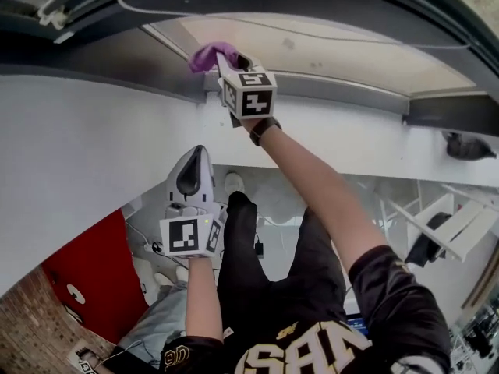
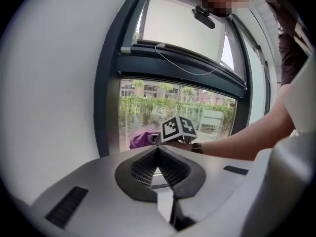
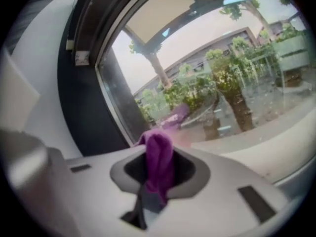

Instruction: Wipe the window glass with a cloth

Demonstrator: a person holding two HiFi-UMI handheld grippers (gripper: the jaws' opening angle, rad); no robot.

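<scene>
the purple cloth [image 3: 159, 159] is bunched into a narrow fold, and the jaws of the right gripper [image 3: 159, 171] are clenched on it, with a rounded tuft poking out past the tips. that tuft sits at the window glass [image 3: 232, 78], low in the pane and close to the dark frame [image 3: 116, 100] at its left edge. a faint purple reflection shows in the glass just beyond the tuft, so the cloth is on the pane or very nearly so; i cannot tell which. in the head view the same cloth [image 1: 210, 54] shows at the tip of the right gripper [image 1: 226, 62], which is stretched out on a long arm toward the bottom corner of the glass [image 1: 335, 49].

the left gripper [image 2: 158, 151] is held back, well apart from the window and in front of the white wall [image 1: 93, 146]. its jaws are pressed together with nothing between them, and it takes no part in the wiping.

as i judge it, the step in hand is the wiping itself, with the cloth working the lower corner beside the frame. the pictures do not show how much of the pane is already wiped. the next move calls for a firm clamp so the fold does not slip out, enough push to flatten the tuft on the glass, and a steady sweep along the pane away from the frame, above the white ledge [image 3: 276, 149].
</scene>
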